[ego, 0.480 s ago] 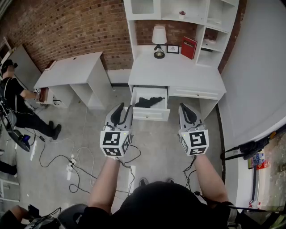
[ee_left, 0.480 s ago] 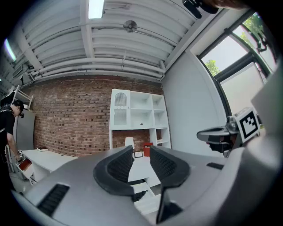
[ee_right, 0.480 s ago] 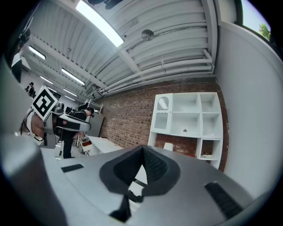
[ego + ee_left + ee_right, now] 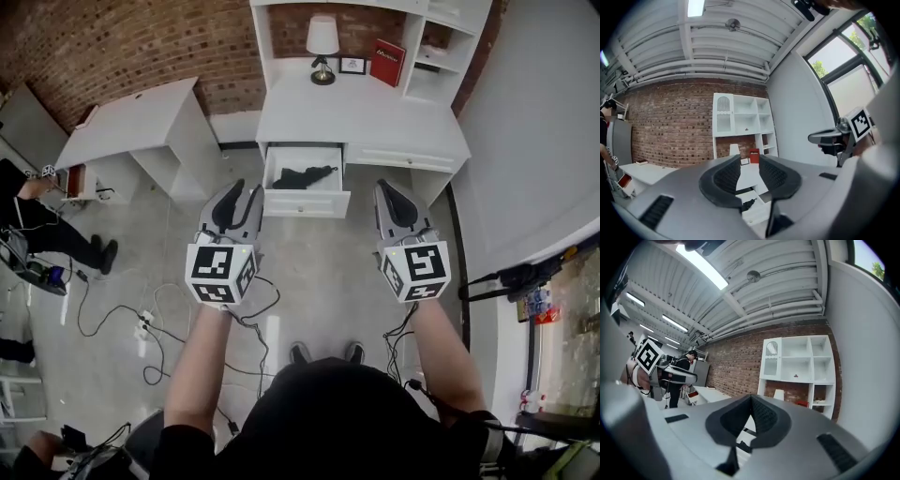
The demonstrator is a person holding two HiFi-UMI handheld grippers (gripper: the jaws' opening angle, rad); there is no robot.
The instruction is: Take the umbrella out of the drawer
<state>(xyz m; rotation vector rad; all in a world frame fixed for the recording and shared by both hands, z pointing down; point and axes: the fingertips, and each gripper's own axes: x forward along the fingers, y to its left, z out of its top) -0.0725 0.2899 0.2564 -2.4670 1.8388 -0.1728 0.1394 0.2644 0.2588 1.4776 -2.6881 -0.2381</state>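
Observation:
A black folded umbrella lies in the open white drawer of the desk. In the left gripper view the umbrella shows small, low between the jaws. My left gripper is level, short of the drawer and to its left; its pads stand a narrow gap apart with nothing between them. My right gripper hovers to the right of the drawer, below the desk's front edge. Its jaws meet at the tip and hold nothing.
On the desk under the white hutch stand a lamp, a small frame and a red book. A second white desk is at left. Cables lie on the floor. A person is at far left.
Desk and drawer sit higher in the head view. Both grippers have risen with them, the left one also drifting a little left. The umbrella has not moved in the drawer.

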